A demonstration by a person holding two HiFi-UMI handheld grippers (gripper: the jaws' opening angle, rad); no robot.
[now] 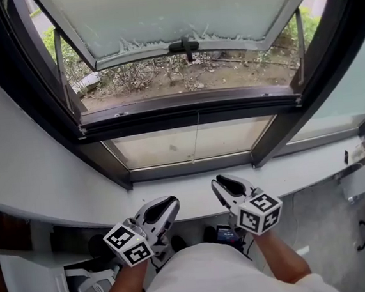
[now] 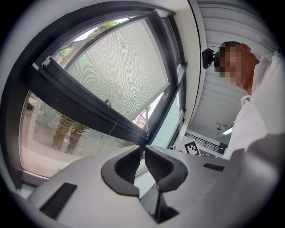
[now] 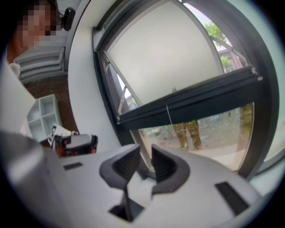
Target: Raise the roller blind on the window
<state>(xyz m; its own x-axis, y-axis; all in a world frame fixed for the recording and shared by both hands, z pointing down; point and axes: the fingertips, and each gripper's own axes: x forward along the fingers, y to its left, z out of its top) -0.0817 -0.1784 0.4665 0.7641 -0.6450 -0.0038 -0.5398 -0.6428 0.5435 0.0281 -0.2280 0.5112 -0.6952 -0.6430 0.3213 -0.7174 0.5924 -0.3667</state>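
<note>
Okay, quick look from my end. The roller blind (image 2: 120, 67) is down over the upper pane and reaches the dark crossbar (image 2: 84, 107). Its weave throws a moiré pattern in the left gripper view and just reads as plain pale in the right one. I can't see the roll at the top, every view cuts it off.

A thin cord (image 3: 168, 113) runs down from the crossbar in front of the lower pane (image 3: 209, 129). It's too fine for me to tell string from chain.

The left tongs (image 2: 143, 151) are only a sliver apart with nothing in them. The right tongs (image 3: 144, 151) are a bit wider, also empty. Both sit by the near edge of the white sill (image 1: 186, 188), well apart from the cord and the blind.

The right gripper view is soft, so its tongs look smeared. In the head view the person's white shirt (image 1: 208, 274) hides most of the floor below.
</note>
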